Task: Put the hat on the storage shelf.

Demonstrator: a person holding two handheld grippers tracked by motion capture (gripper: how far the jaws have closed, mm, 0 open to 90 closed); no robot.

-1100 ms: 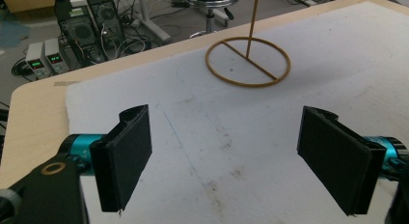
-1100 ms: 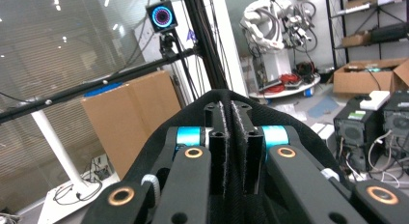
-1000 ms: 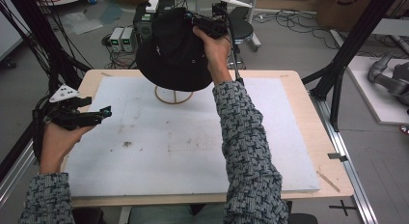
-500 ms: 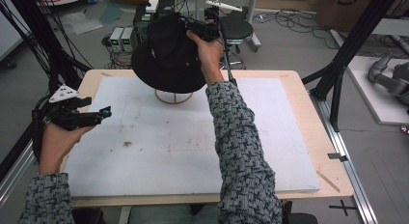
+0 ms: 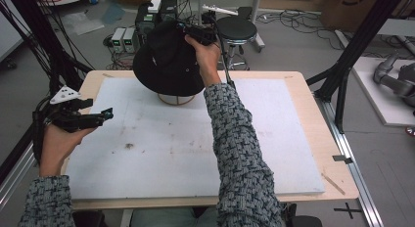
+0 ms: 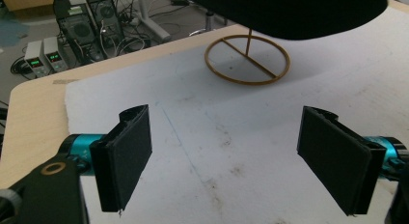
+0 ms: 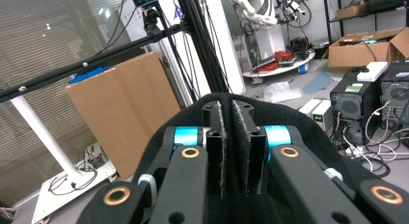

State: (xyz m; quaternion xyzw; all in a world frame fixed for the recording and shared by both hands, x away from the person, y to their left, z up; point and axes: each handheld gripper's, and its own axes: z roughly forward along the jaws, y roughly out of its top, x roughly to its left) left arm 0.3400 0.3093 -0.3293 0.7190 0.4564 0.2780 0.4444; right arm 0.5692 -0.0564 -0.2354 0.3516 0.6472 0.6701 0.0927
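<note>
A black brimmed hat point(image 5: 166, 60) is held up over a wooden hat stand with a ring base point(image 5: 176, 98) at the far middle of the table. My right gripper point(image 5: 193, 32) is shut on the hat's crown; in the right gripper view its jaws pinch black fabric point(image 7: 230, 137) between them. From the left gripper view the hat's brim point(image 6: 289, 14) hangs over the ring base point(image 6: 247, 60) and its thin post. My left gripper point(image 5: 100, 115) is open over the table's left side with nothing between its pads point(image 6: 123, 154).
A white foam sheet point(image 5: 186, 144) with a few dark stains covers the wooden table point(image 5: 323, 139). Beyond the far edge stand computers and power supplies point(image 5: 127, 38), a round stool point(image 5: 237, 27) and cables. Black frame posts point(image 5: 342, 65) rise at both sides.
My right gripper has carried the hat slightly left and farther over the stand. The left gripper has stayed put, open.
</note>
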